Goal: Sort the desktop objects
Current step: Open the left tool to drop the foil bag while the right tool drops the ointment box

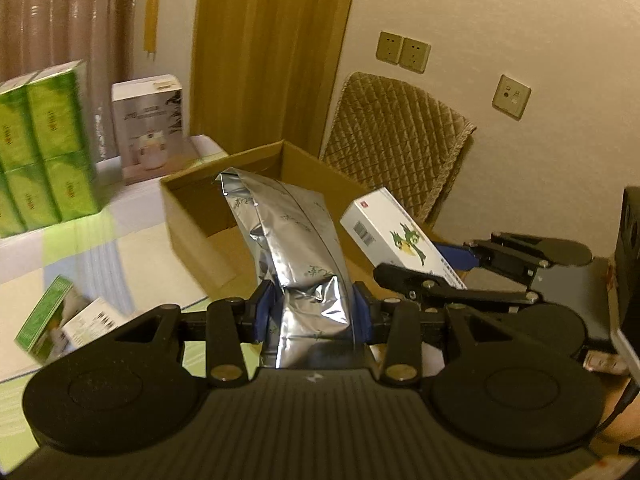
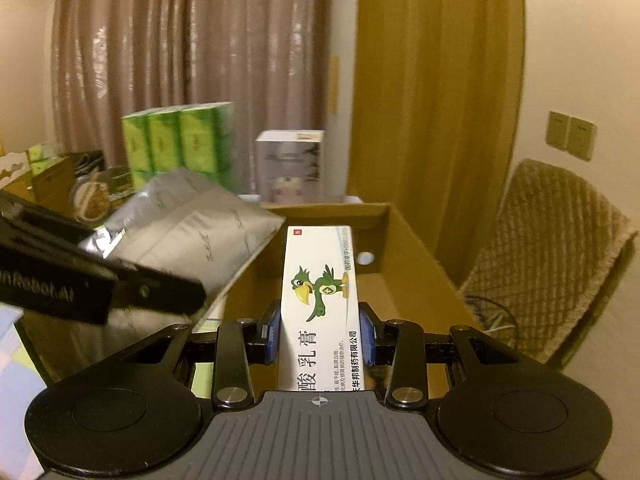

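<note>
Left wrist view: the left hand-held gripper (image 1: 312, 316) pinches a silver foil pouch (image 1: 288, 248), raised before the open cardboard box (image 1: 192, 208) at 12 o'clock. Right wrist view: the right hand-held gripper (image 2: 320, 336) clamps a white medicine box (image 2: 318, 300) over the box interior; the placing step is judged under way, and each item needs lowering before release.

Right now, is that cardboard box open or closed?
Open: the cardboard box has no lid on, and its brown inner walls and floor show.

Foil bag (image 1: 288, 240) centre frame, over open box (image 1: 192, 208); small carton (image 1: 396, 236) to its right; tissue packs (image 1: 40, 152) far left.
</note>
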The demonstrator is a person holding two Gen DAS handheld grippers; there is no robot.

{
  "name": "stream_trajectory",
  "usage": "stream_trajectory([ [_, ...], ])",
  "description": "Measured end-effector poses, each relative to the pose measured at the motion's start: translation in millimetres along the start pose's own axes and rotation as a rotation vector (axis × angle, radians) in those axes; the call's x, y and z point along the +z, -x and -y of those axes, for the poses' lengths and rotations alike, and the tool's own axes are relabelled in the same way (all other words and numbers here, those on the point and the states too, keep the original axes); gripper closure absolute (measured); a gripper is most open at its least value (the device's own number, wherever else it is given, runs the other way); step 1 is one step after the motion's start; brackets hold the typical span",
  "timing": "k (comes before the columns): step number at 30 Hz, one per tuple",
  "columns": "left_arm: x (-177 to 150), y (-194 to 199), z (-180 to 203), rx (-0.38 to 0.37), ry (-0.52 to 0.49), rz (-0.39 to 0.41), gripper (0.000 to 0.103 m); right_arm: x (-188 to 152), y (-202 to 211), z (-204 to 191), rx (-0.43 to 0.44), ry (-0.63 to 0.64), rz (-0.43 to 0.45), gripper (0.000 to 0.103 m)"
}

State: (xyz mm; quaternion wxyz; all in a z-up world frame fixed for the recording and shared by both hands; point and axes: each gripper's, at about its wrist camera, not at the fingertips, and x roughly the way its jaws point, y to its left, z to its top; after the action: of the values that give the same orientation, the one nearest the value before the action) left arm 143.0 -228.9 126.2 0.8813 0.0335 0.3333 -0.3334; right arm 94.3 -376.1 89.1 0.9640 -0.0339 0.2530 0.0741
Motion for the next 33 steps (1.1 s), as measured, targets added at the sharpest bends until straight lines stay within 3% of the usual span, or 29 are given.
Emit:
stream_trajectory([
  [11, 18, -55, 4, 0.008, 0.045, -0.017, 0.067, -8, -11, 47, -0.043, -0.050, -0.029, 0.068],
  [33, 23, -73, 1, 0.030, 0.038, -0.016, 0.065, -9, -42, 44, -0.037, -0.051, -0.061, 0.067],
])
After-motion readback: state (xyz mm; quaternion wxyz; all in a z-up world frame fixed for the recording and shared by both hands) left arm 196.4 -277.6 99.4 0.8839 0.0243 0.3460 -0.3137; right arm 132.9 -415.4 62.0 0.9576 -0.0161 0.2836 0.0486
